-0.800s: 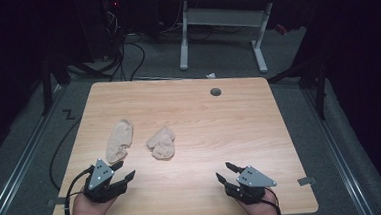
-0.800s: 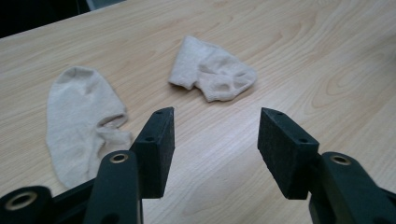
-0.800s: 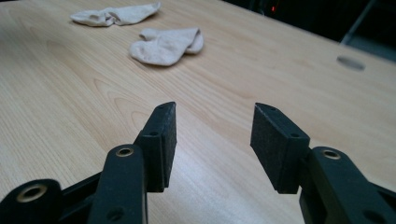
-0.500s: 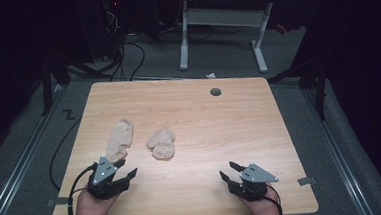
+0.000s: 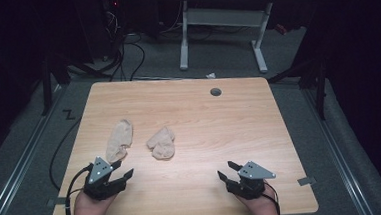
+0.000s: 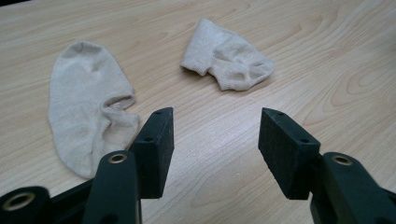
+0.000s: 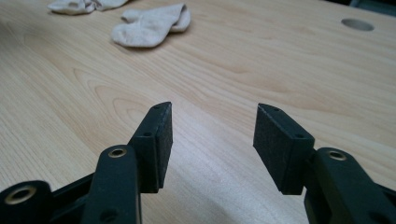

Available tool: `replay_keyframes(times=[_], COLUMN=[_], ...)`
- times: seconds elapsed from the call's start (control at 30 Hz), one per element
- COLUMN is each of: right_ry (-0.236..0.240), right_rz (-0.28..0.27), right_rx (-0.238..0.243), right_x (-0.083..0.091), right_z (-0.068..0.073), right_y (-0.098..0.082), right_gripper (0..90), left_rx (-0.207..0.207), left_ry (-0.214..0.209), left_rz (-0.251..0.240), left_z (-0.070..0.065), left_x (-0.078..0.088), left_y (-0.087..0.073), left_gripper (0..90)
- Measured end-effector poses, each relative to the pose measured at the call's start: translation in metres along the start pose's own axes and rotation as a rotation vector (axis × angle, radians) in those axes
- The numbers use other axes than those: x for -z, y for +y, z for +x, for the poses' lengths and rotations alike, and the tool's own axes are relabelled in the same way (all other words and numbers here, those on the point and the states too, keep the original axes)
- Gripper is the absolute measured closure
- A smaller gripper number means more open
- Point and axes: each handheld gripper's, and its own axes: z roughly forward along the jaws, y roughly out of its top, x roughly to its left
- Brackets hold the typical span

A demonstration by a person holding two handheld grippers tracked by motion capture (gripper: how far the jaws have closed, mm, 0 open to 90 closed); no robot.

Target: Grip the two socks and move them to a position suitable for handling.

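The wooden table (image 5: 260,133) lies mostly bare, with wide open room on its right half and toward the far edge. Two beige socks sit apart on the left half: the flat sock (image 5: 119,140) just ahead of the left gripper (image 5: 118,170), the crumpled sock (image 5: 161,143) nearer the middle. The left gripper and the right gripper (image 5: 227,170) hover near the near edge, jaws wide apart and empty, likely poised to reach.

2 beige socks lay on the wooden table (image 5: 260,133), a little apart. The left sock (image 5: 119,140) lay flat and stretched out, its opening toward the person, just ahead of the left gripper (image 5: 122,172). The right sock (image 5: 161,143) was crumpled and folded over itself, shorter and bunched.
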Motion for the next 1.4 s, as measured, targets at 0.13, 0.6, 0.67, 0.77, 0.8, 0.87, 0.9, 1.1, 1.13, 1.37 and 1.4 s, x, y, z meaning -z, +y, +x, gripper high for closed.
replay_keyframes(times=[0.13,0.6,0.67,0.77,0.8,0.87,0.9,1.1,1.13,1.37,1.4], right_ry=[0.013,0.01,0.007,0.013,0.004,0.009,0.009,0.014,0.016,0.026,0.026], right_rz=[0.007,-0.062,-0.098,-0.099,-0.062,-0.047,-0.047,-0.047,-0.047,-0.044,-0.043], right_rx=[-0.018,-0.053,-0.076,-0.097,-0.079,-0.074,-0.074,-0.073,-0.071,-0.065,-0.063], right_x=[-0.004,-0.011,-0.011,-0.012,-0.014,-0.015,-0.015,-0.012,-0.012,-0.013,-0.013], right_z=[-0.002,-0.016,-0.015,-0.015,-0.014,-0.014,-0.014,-0.017,-0.017,-0.014,-0.014], right_y=[0.0,0.034,0.035,0.031,0.026,0.02,0.02,0.014,0.014,0.014,0.014], right_gripper=[45.8,55.7,54.8,54.3,53.8,53.3,53.3,55.8,56.4,56.8,56.8], left_rx=[0.003,-0.029,-0.034,-0.028,-0.025,-0.015,-0.015,-0.001,-0.007,-0.062,-0.048], left_ry=[-0.01,-0.051,-0.046,-0.048,-0.04,-0.035,-0.035,-0.047,-0.05,-0.014,-0.027], left_rz=[0.019,0.084,0.084,0.08,0.079,0.078,0.078,0.088,0.099,0.167,0.186], left_z=[-0.001,-0.021,-0.023,-0.024,-0.024,-0.024,-0.024,-0.034,-0.037,-0.046,-0.045], left_x=[-0.009,-0.044,-0.047,-0.052,-0.059,-0.067,-0.067,-0.103,-0.108,-0.132,-0.135], left_y=[0.001,0.007,0.009,0.013,0.018,0.024,0.024,0.043,0.044,0.044,0.043], left_gripper=[46.7,43.5,42.9,42.9,43.1,44.1,44.3,48.7,47.4,58.3,58.3])
